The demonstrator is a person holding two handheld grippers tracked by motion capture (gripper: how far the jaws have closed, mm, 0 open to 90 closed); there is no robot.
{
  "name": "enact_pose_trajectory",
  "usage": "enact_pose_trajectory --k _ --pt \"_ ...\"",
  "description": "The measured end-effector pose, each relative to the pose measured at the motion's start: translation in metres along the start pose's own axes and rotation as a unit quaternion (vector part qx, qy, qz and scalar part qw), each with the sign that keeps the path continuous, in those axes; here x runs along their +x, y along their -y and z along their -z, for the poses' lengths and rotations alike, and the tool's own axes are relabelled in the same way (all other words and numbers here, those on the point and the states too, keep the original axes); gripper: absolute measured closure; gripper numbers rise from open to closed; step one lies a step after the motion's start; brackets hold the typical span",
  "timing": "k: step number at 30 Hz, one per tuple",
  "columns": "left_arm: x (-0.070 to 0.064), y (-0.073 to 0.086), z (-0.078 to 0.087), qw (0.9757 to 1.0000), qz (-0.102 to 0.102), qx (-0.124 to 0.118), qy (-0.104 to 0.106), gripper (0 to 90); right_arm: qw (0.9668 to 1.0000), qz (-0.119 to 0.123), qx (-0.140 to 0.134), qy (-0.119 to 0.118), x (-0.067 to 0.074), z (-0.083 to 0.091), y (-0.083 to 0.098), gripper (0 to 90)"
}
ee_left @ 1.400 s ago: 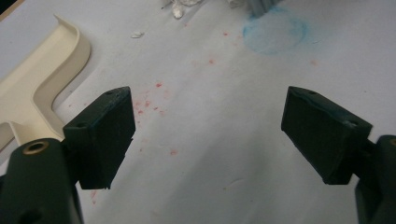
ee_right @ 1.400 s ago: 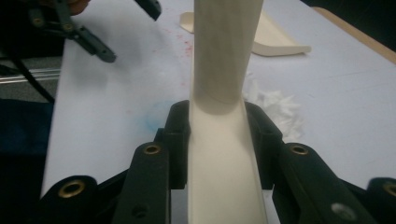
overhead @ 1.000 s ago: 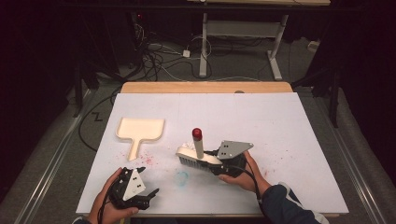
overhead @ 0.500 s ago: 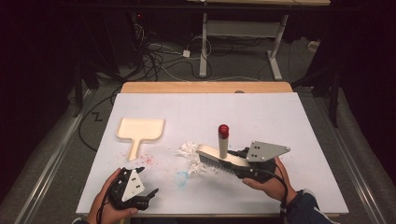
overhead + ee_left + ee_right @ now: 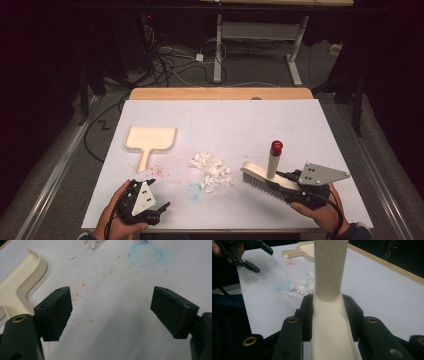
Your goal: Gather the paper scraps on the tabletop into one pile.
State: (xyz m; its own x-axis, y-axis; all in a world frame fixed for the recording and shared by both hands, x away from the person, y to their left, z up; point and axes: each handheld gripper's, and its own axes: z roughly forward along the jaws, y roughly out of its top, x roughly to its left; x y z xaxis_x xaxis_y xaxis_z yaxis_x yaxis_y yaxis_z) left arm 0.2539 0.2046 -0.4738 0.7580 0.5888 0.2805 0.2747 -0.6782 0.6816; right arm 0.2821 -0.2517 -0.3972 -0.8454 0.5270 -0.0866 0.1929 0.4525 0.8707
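Half the cream brush (image 5: 265, 179) hides under the right tool (image 5: 280, 186), which clamps its smooth back at the counter's (image 5: 240, 120) right; bristles face crumpled white scraps (image 5: 211, 170). Left tool (image 5: 159, 206) gapes wide, holding nothing, beside a plastic dustpan (image 5: 150, 139).

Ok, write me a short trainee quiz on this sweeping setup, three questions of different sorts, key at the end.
1. True or false: the right gripper has its jaws shut on the brush.
2. Which lies nearest the left gripper? A the dustpan B the pile of white scraps C the brush
3. Fill in: the brush's upright handle ends in a ___ cap.

Key:
1. True
2. A
3. red
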Motion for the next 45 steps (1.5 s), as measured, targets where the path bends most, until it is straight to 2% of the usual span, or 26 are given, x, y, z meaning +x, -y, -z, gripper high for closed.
enact_pose_trajectory --k 4,8,10,14,17,23,24,27,30,34,37,39,42,44,45 --pt "-0.001 -0.001 -0.001 1.0 -0.004 0.003 -0.001 16.8 0.9998 -0.011 0.012 -0.006 -0.002 0.011 0.009 67.1" --pt "0.0 -0.002 -0.003 1.0 -0.006 0.005 0.0 16.8 0.999 -0.025 0.034 -0.014 -0.002 0.015 0.015 67.1" --pt "-0.001 -0.002 -0.003 1.0 -0.006 0.004 0.001 16.8 0.9981 -0.035 0.044 -0.026 -0.002 0.014 0.017 67.1" --pt "0.0 -0.002 -0.003 1.0 -0.008 0.005 0.002 16.8 0.9937 -0.063 0.067 -0.064 -0.007 0.01 0.021 67.1" --pt "-0.001 -0.002 -0.004 0.9999 -0.01 0.007 0.004 16.8 0.9912 -0.074 0.083 -0.072 -0.016 0.006 0.022 67.0" --pt "0.0 -0.003 -0.005 0.9999 -0.011 0.007 0.006 16.8 0.9861 -0.107 0.107 -0.07 -0.047 -0.005 0.025 66.4" --pt "0.0 -0.003 -0.005 0.9999 -0.012 0.008 0.006 16.8 0.9847 -0.112 0.11 -0.076 -0.051 -0.007 0.026 65.8" --pt "0.0 -0.003 -0.006 0.9999 -0.011 0.008 0.006 16.8 0.9828 -0.112 0.126 -0.075 -0.061 -0.013 0.025 62.4" --pt "0.0 -0.003 -0.006 0.9999 -0.011 0.008 0.008 16.8 0.9822 -0.101 0.147 -0.059 -0.07 -0.021 0.023 56.8" --pt "0.001 -0.005 -0.007 0.9999 -0.009 0.005 0.011 16.8 0.9804 -0.088 0.175 -0.019 -0.082 -0.032 0.021 50.0" --pt "0.003 -0.007 -0.01 0.9999 -0.012 0.002 0.012 16.8 0.981 -0.086 0.173 -0.018 -0.092 -0.041 0.021 49.7" --pt "0.004 -0.007 -0.012 0.9998 -0.013 0.005 0.013 16.8 0.9813 -0.08 0.175 -0.011 -0.097 -0.048 0.019 45.8" --pt "0.002 -0.009 -0.012 0.9998 -0.018 0.006 0.011 16.8 0.9815 -0.064 0.179 0.024 -0.103 -0.055 0.014 41.8" --pt "0.001 -0.009 -0.011 0.9998 -0.018 0.003 0.011 16.8 0.9825 -0.069 0.166 0.048 -0.102 -0.053 0.011 36.0" --pt "0.001 -0.008 -0.01 0.9998 -0.014 0.003 0.013 16.8 0.9828 -0.068 0.161 0.059 -0.101 -0.051 0.01 36.1"
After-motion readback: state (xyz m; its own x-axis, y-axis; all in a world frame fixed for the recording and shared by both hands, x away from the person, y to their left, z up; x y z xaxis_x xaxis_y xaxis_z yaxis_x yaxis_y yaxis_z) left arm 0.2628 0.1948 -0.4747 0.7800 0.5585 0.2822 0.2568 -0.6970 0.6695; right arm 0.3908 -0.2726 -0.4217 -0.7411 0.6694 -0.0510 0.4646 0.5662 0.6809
